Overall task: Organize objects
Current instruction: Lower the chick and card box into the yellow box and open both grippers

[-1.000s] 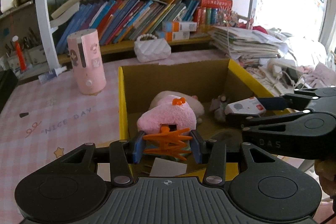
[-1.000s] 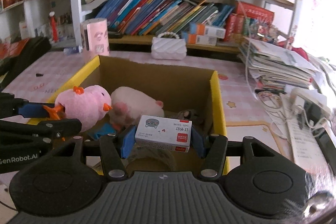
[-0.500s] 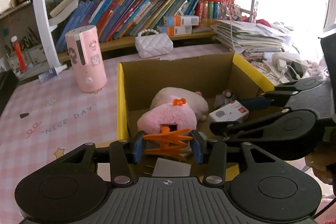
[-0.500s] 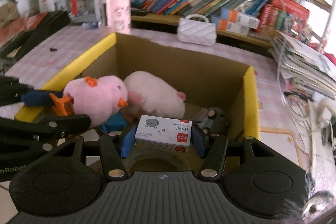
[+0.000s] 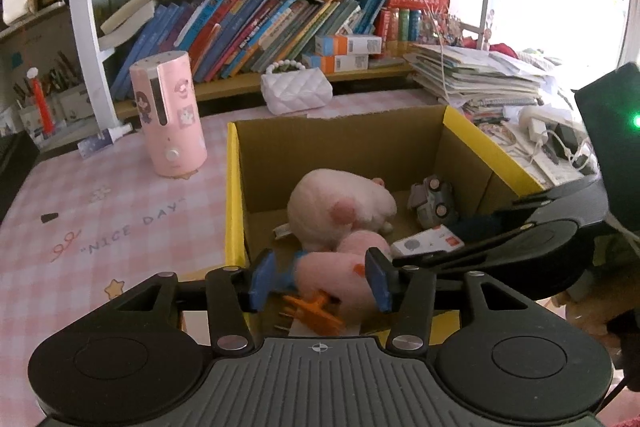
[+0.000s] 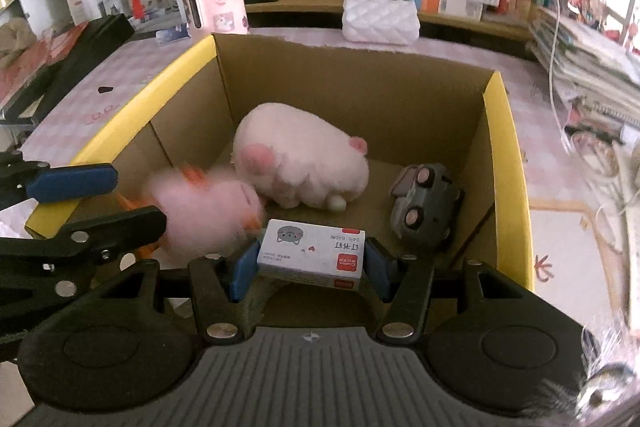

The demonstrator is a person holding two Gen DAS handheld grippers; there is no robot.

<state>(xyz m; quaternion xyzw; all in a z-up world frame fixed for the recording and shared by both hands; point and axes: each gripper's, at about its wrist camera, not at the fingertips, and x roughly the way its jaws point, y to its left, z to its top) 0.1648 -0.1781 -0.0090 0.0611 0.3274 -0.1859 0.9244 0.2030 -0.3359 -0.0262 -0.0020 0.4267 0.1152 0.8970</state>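
I take the cardboard box (image 5: 472, 131) as my landmark; it stands on the pink checked bench (image 5: 100, 219), its yellow-edged walls open to the top. My left tongs (image 5: 318, 279) hang over its near left corner, and their jaws have just been opening: the pink chick plush (image 5: 340, 275), which a second ago sat upright with its orange feet pinched between the pads, now lies tipped over below and between them, no longer pressed, its long axis running across the box and its orange feet (image 5: 316, 311) pointing toward my camera. In the right wrist view it is a blurred pink shape on the box floor at the near left. My right tongs (image 6: 308, 261) are clenched on the small white staple box (image 6: 312, 253), gripped by its two short ends, long axis level and running side to side, printed face up and tilted toward me; it now sits lower inside the box than before, near the front wall. Behind it, toward the middle of the box, the pale pink plush pig (image 6: 300, 163) lies on its side, and the grey toy car (image 6: 424, 203) rests overturned by the right wall, wheels showing.
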